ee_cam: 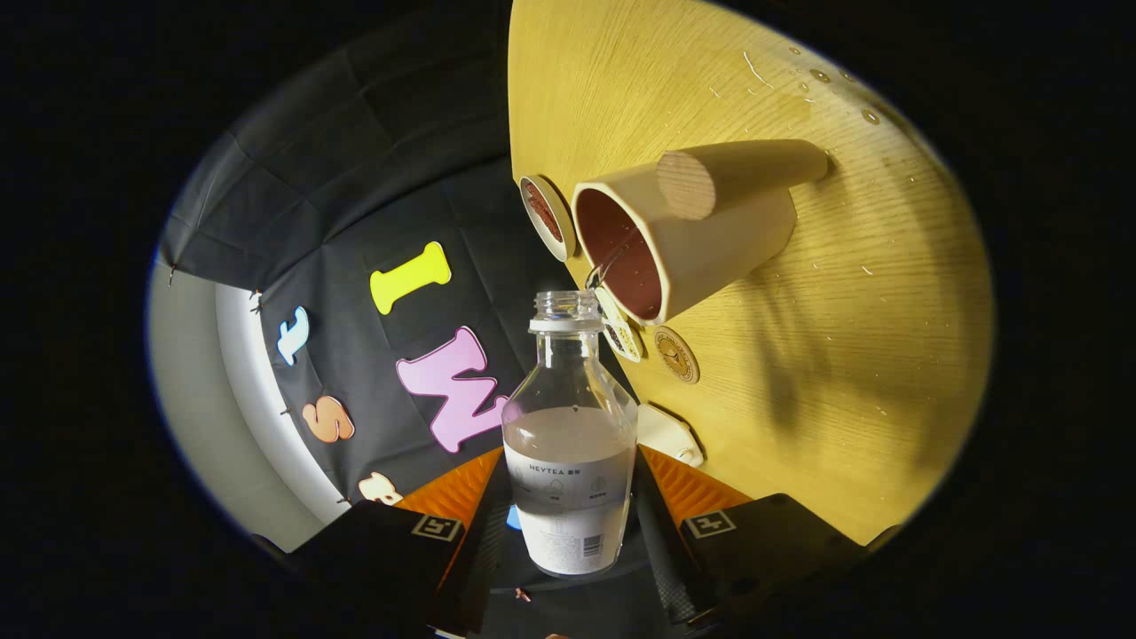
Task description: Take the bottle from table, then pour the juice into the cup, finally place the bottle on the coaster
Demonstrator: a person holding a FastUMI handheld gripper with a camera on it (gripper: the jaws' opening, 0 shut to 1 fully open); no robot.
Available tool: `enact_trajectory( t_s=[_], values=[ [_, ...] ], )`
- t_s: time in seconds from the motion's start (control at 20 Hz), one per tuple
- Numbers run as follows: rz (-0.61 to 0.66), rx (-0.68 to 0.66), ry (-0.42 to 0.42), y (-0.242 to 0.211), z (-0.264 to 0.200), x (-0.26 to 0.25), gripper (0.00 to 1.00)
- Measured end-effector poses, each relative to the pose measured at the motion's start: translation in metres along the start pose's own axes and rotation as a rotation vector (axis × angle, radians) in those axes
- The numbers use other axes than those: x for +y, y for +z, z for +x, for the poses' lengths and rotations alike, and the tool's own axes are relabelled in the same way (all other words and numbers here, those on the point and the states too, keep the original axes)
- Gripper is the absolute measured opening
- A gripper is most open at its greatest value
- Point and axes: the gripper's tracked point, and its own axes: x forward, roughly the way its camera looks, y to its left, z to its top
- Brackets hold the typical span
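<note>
A fisheye camera mounted on the gripper [568, 532] looks forward along its two fingers, which close on the bottle [570, 444] very near the lens. The whole view is rolled sideways, so the wooden tabletop [843, 355] stands like a wall beside the bottle. The cup [683, 235] lies close beyond the bottle's mouth.
</note>
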Motion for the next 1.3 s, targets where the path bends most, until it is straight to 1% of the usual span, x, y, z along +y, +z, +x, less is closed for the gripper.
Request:
enact_trajectory(
  t_s=[0.2, 0.45, 0.65, 0.9, 1.15, 1.3],
  values=[
    [0.040, -0.009, 0.011, 0.003, 0.002, 0.013, 0.75],
    [0.108, -0.019, -0.009, 0.004, 0.000, 0.010, 0.75],
    [0.129, -0.019, -0.013, 0.001, 0.000, 0.013, 0.75],
    [0.200, -0.022, 0.022, 0.000, 0.003, 0.028, 0.75],
    [0.299, -0.043, 0.019, 0.000, 0.010, 0.031, 0.76],
    [0.316, -0.042, 0.023, -0.003, 0.010, 0.037, 0.76]
  ],
)
